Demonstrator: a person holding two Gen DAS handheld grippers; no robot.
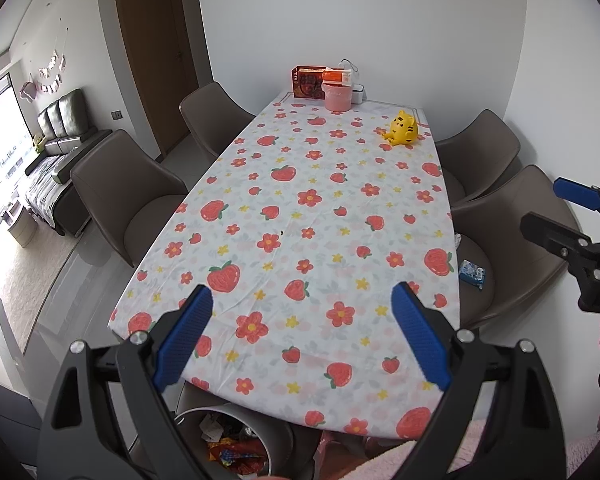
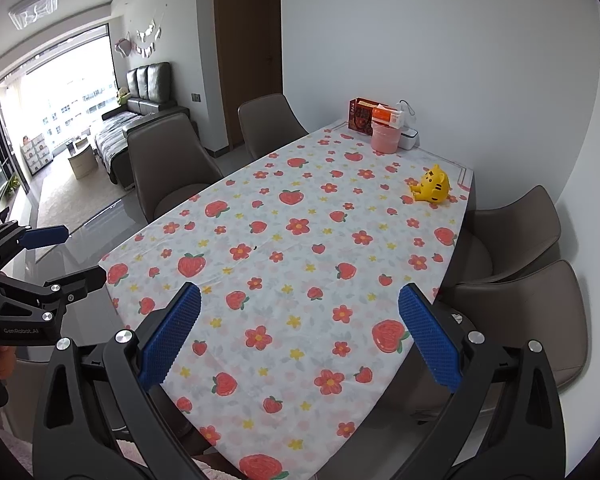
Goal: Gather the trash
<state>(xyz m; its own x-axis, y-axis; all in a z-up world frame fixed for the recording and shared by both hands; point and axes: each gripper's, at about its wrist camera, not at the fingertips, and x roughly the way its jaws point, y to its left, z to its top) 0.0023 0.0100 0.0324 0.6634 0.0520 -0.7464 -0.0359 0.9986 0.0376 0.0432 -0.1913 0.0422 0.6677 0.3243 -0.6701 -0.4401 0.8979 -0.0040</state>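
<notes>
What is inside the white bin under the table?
The white bin holds crumpled papers and red, colourful wrappers. The table edge and the left hand-held gripper cover part of it, so whatever lies deeper is hidden.

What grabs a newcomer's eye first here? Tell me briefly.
The long table's cloth, white with red strawberries and flowers, fills both views. A yellow tiger toy sits near its far right corner, with a pink tub and a red box at the far end by the wall. A blue wrapper lies on the seat of the near right chair, and a bin of trash stands below the near edge.
</notes>
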